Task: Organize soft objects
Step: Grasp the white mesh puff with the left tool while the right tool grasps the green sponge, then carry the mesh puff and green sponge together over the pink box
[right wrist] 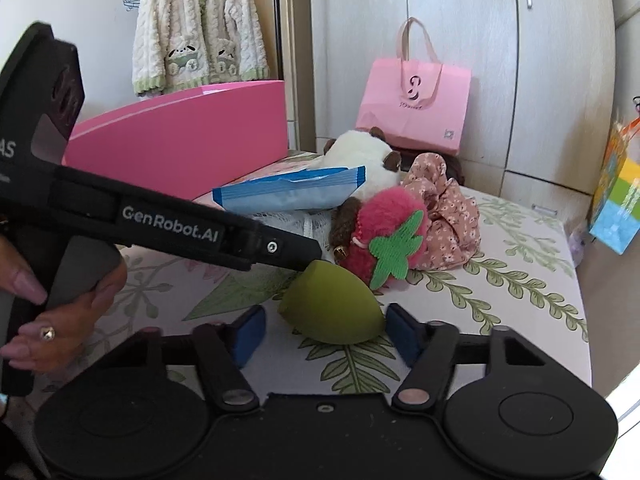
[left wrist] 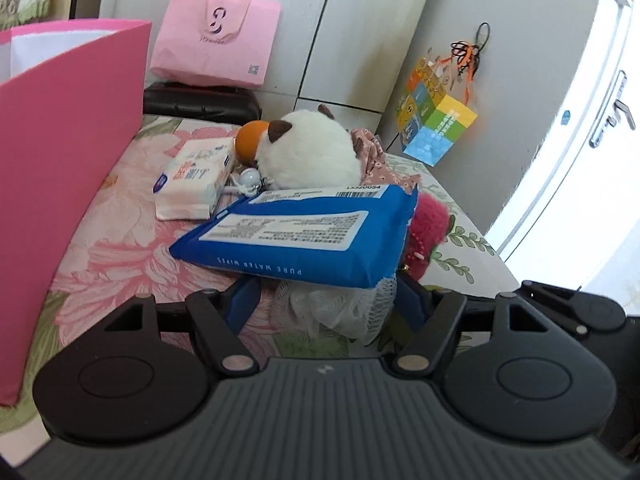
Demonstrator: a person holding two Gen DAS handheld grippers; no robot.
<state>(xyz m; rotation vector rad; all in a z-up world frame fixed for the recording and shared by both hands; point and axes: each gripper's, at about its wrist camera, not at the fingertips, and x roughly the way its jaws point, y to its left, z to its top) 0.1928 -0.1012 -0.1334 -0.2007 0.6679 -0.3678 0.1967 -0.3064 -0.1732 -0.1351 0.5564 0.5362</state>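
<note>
Task barely begun, judging by the pile: nothing visibly in the glossy pink bin (left wrist: 68, 128) at left.

Left gripper (left wrist: 324, 304) is approx half open around white mesh netting (left wrist: 340, 312); contact unclear, so can't tell if gripped. On top lies a crinkly blue wipes pack (left wrist: 296, 240).

Right gripper (right wrist: 326, 330) brackets the smooth green egg-shaped sponge (right wrist: 332, 308) on the floral cloth (right wrist: 500, 280), pads not clearly pressing. Fuzzy strawberry plush (right wrist: 384, 236) just behind.
</note>
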